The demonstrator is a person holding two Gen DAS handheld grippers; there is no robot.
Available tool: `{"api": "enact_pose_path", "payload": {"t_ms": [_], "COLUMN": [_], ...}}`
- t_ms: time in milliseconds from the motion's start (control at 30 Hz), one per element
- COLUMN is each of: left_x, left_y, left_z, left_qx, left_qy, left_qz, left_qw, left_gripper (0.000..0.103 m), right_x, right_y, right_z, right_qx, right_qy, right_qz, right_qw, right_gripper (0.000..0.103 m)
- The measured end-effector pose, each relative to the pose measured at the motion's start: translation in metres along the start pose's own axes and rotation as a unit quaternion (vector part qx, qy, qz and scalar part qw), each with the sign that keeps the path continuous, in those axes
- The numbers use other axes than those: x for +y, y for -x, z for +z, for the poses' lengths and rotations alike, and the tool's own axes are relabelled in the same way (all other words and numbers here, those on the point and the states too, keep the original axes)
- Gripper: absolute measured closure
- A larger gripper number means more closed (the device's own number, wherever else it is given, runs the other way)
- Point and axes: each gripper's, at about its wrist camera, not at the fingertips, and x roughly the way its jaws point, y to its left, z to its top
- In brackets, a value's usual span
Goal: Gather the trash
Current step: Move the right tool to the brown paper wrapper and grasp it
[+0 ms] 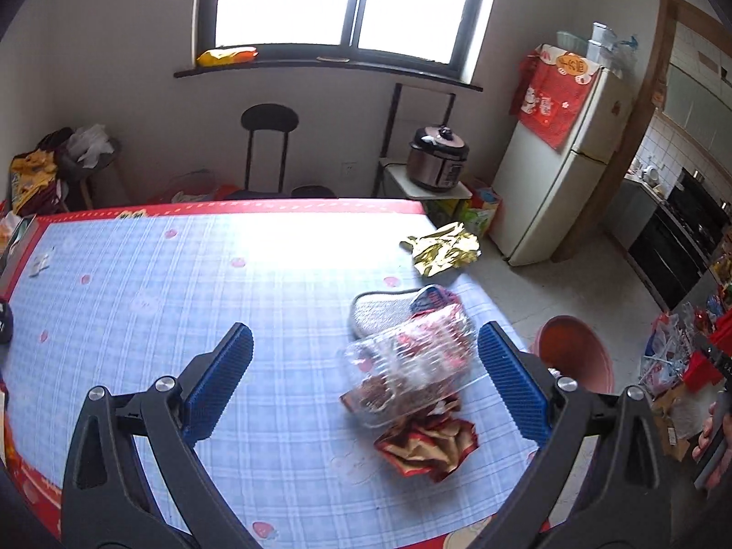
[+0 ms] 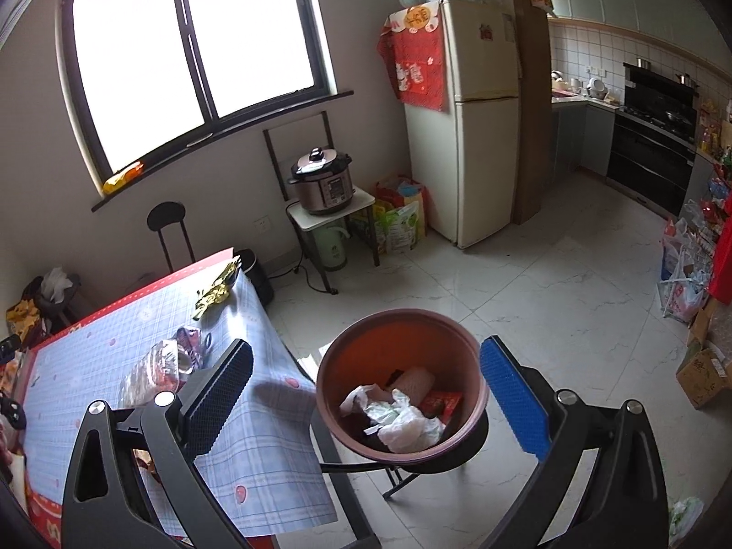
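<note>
Hovering over the blue checked worktop (image 1: 160, 274), left gripper (image 1: 366, 368) with jaws spread wide and released, gripping nothing. Lying between the blue pads but apart from both, a crumpled clear plastic wrapper (image 1: 407, 366), nearer the right-hand pad. Just under its near edge, a creased red and brown snack packet (image 1: 427, 446), flat on the worktop. Behind the clear wrapper and touching it, a silver foil pouch (image 1: 382, 313) with a red and blue printed piece at its far end. Farther back, near the worktop's right edge and well apart from the rest, a crumpled gold foil wrapper (image 1: 444, 249). Beyond that edge and lower down, a round brown trash bin (image 1: 576, 352). Hanging above that same trash bin (image 2: 329, 366), right gripper (image 2: 366, 379), jaws likewise parted and released, empty. Inside the bin, a crumpled white plastic bag (image 2: 402, 421), a red packet (image 2: 441, 402) and a pale rounded piece (image 2: 414, 379). Off to the left in the right wrist view, the same trash on the worktop: gold foil wrapper (image 2: 215, 295) toward the far corner, silver pouch and clear wrapper partly hidden behind the left pad. Along the far wall, a window (image 1: 352, 0), a black stool (image 1: 270, 119), a pressure cooker (image 1: 437, 155) on a small stand, and a cream fridge (image 1: 558, 169).
</note>
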Motion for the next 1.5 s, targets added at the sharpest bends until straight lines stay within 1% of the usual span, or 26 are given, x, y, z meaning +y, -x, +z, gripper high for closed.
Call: {"api": "enact_pose_path", "payload": {"t_ms": [167, 333, 467, 533, 600, 767, 867, 1000, 1100, 1167, 1233, 1333, 1367, 1400, 1433, 1467, 1500], "left_x": [0.035, 0.058, 0.074, 0.079, 0.087, 0.103, 0.117, 0.134, 0.142, 0.144, 0.144, 0.139, 0.135, 0.132, 0.127, 0.123, 0.118], "left_y": [-0.015, -0.032, -0.044, -0.05, -0.056, -0.064, -0.067, -0.069, -0.073, -0.076, -0.08, -0.088, -0.091, -0.094, -0.097, -0.101, -0.106], "left_z": [-0.032, -0.049, -0.05, -0.049, -0.048, -0.048, -0.048, -0.046, -0.044, -0.043, -0.044, -0.044, -0.045, -0.045, -0.045, -0.046, -0.046], "left_qx": [0.035, 0.054, 0.062, 0.064, 0.067, 0.075, 0.08, 0.08, 0.081, 0.082, 0.085, 0.093, 0.096, 0.1, 0.105, 0.111, 0.117], "left_qy": [0.014, 0.025, 0.022, 0.021, 0.023, 0.022, 0.025, 0.026, 0.028, 0.027, 0.026, 0.024, 0.023, 0.021, 0.021, 0.02, 0.02], "left_qz": [0.011, 0.0, -0.01, -0.013, -0.019, -0.029, -0.028, -0.021, -0.021, -0.022, -0.026, -0.038, -0.043, -0.049, -0.056, -0.065, -0.074], "left_qw": [0.9992, 0.9982, 0.9978, 0.9977, 0.9973, 0.9965, 0.9961, 0.9962, 0.9961, 0.996, 0.9957, 0.9947, 0.9942, 0.9936, 0.9927, 0.9916, 0.9901], "left_gripper": [0.006, 0.006, 0.006, 0.006, 0.006, 0.006, 0.006, 0.006, 0.006, 0.006, 0.006, 0.006, 0.006, 0.006, 0.006, 0.006, 0.006], "right_x": [0.05, 0.102, 0.142, 0.163, 0.187, 0.24, 0.263, 0.282, 0.287, 0.286, 0.282, 0.272, 0.271, 0.27, 0.269, 0.27, 0.271], "right_y": [-0.031, -0.055, -0.075, -0.087, -0.097, -0.122, -0.136, -0.157, -0.173, -0.181, -0.186, -0.187, -0.186, -0.183, -0.182, -0.18, -0.177], "right_z": [-0.023, -0.051, -0.076, -0.088, -0.102, -0.132, -0.14, -0.146, -0.153, -0.16, -0.167, -0.171, -0.172, -0.171, -0.172, -0.172, -0.171], "right_qx": [0.04, 0.086, 0.12, 0.144, 0.162, 0.198, 0.213, 0.236, 0.258, 0.275, 0.292, 0.297, 0.295, 0.294, 0.295, 0.293, 0.288], "right_qy": [0.021, 0.043, 0.062, 0.069, 0.09, 0.127, 0.129, 0.113, 0.099, 0.091, 0.078, 0.047, 0.043, 0.038, 0.038, 0.044, 0.052], "right_qz": [0.021, 0.038, 0.053, 0.063, 0.069, 0.09, 0.101, 0.103, 0.089, 0.074, 0.068, 0.082, 0.088, 0.107, 0.121, 0.121, 0.117], "right_qw": [0.999, 0.995, 0.989, 0.985, 0.98, 0.968, 0.963, 0.96, 0.957, 0.954, 0.951, 0.95, 0.95, 0.949, 0.947, 0.947, 0.949], "right_gripper": [0.006, 0.006, 0.006, 0.006, 0.006, 0.006, 0.006, 0.006, 0.006, 0.006, 0.006, 0.006, 0.011, 0.017, 0.033, 0.039, 0.041]}}
